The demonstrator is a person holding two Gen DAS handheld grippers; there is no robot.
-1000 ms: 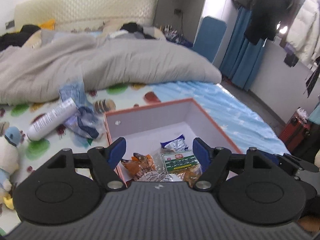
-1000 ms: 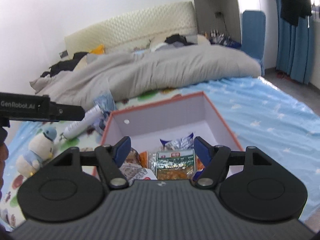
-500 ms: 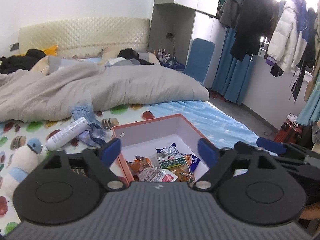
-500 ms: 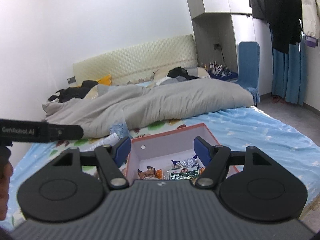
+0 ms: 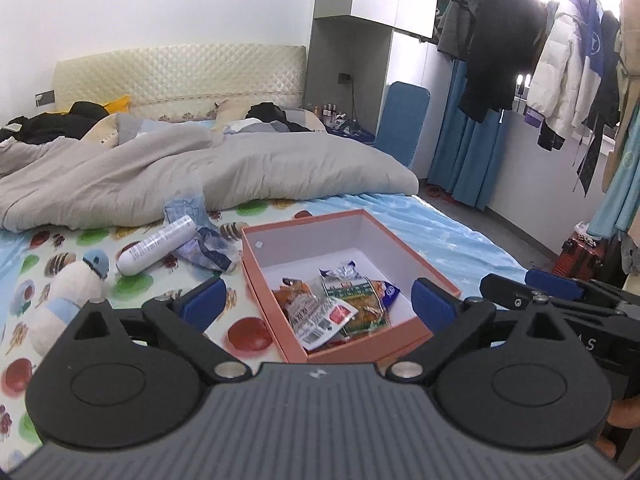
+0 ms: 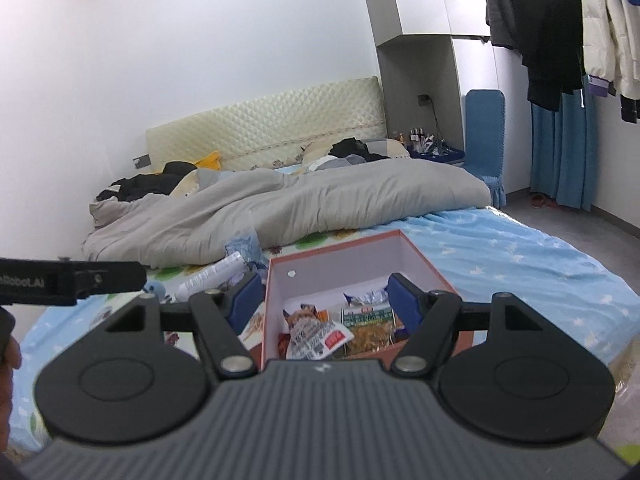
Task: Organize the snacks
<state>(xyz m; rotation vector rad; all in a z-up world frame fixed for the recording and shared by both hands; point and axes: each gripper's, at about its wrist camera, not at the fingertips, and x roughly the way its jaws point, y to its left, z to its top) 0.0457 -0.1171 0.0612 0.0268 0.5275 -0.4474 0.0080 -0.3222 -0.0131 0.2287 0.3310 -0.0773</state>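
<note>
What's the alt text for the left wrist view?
The left gripper, jaws opening and empty, hangs over an orange box of snack packets on a bed. A white bottle and plush toy lie left of the box; a grey duvet lies behind.

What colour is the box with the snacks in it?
The box is orange outside and white inside, clearest in the left wrist view.

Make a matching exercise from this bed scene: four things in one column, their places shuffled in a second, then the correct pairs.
Things
1. snack packets
2. white bottle
3. plush toy
4. grey duvet

Places
A. heaped across the bed behind the box
B. inside the orange box
C. lying on the fruit-print sheet left of the box
D. nearest the left edge, beside the bottle

Pairs: 1-B, 2-C, 3-D, 4-A
</note>
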